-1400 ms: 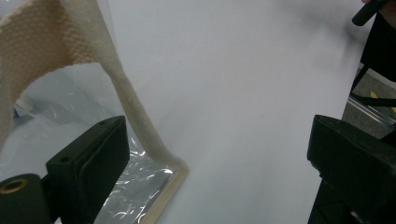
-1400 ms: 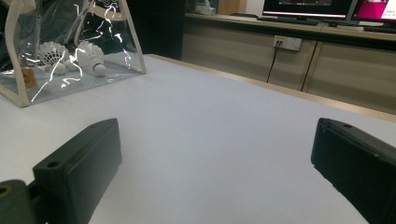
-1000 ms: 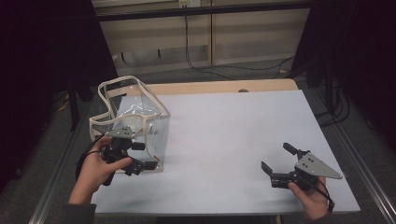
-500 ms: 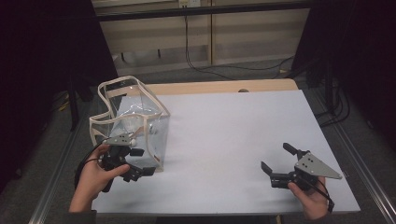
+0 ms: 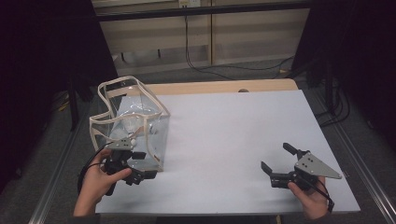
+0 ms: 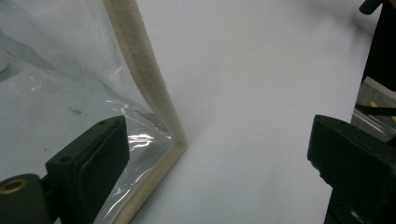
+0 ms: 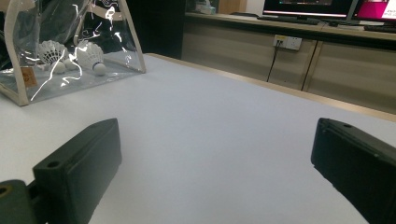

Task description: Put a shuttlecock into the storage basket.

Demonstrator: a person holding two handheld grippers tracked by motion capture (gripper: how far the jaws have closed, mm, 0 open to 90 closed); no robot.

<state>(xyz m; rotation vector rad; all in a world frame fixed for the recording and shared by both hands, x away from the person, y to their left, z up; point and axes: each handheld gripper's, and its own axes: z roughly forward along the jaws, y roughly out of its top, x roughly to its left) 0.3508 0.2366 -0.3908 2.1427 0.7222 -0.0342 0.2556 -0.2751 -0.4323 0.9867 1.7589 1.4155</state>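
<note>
Bag (image 5: pixel 133 123) is standing at the table's (image 5: pixel 233 121) left edge, your left gripper (image 5: pixel 140 173) spreading beside its near corner. Its beige trim (image 6: pixel 147 84) is sitting between those jaws. Your right gripper (image 7: pixel 219 172) is gaping over open tabletop, shuttlecocks (image 7: pixel 70 55) lying inside the bag.

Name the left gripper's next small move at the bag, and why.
Probably close the left gripper on the bag's trimmed corner edge. Its jaws stand open, and that edge rises between them, so a short squeeze should catch it.

One clear bag (image 5: pixel 130 123), two shuttlecocks (image 7: pixel 70 56)
</note>
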